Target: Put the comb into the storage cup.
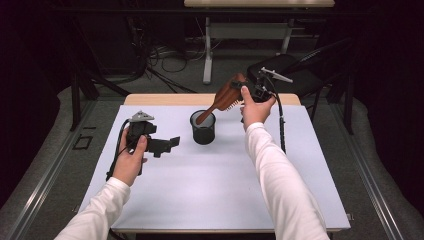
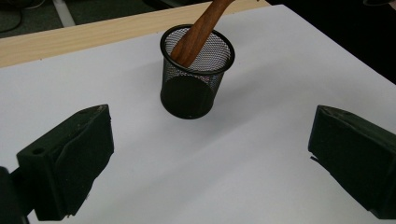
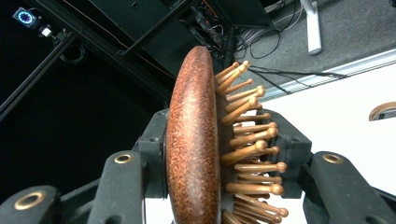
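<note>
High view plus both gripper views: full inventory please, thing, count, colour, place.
Hairbrush: 1, reddish-brown wood with wooden pins, tilted, handle end inside the cup, head clamped by the right gripper.
Mesh cup: 1, black, upright on the sheet, toward its far middle.
Sheet: 1, pale grey-white, covering most of the tabletop.
Table: 1, light wood edge showing at the far side.
Second table: 1, pale top on a white frame, on the floor behind.
Cables: several, dark, on the floor behind.
Left gripper: 1, black, jaws wide apart and holding nothing, low over the sheet left of the cup.
Right gripper: 1, black, raised behind the cup, shut on the brush head.
</note>
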A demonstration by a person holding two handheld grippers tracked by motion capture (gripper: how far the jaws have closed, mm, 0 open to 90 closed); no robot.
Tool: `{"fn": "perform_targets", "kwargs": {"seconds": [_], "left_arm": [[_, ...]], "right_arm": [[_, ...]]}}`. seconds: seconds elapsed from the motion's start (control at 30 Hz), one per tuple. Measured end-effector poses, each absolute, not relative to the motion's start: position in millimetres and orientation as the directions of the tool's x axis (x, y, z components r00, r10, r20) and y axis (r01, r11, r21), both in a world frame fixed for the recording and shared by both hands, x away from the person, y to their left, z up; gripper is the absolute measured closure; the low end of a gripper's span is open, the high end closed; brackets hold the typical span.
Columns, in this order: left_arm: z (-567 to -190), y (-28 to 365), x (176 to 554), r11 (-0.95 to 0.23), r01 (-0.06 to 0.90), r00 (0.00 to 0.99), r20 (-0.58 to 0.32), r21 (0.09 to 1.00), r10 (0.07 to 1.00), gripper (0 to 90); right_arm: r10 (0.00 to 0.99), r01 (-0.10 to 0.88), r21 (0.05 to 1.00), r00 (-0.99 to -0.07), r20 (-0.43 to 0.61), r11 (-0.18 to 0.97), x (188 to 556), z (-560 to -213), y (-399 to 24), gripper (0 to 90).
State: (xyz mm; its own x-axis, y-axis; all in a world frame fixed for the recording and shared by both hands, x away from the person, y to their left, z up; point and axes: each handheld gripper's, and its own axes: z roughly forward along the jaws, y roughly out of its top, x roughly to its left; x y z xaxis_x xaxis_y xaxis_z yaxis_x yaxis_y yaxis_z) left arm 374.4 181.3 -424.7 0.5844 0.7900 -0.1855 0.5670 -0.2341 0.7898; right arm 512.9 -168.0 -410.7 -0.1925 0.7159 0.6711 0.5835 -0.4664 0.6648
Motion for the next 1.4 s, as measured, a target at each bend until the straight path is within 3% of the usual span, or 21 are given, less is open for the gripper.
{"fn": "perform_targets", "kwargs": {"seconds": [1.4], "left_arm": [[-433.7, 188.1, 373.1, -0.221, 0.578, 0.575, -0.200, 0.785, 0.794, 0.4]], "right_arm": [[0.767, 0.605, 0.695, -0.205, 0.608, -0.389, 513.3, -426.8, -147.8, 49.1]]}}
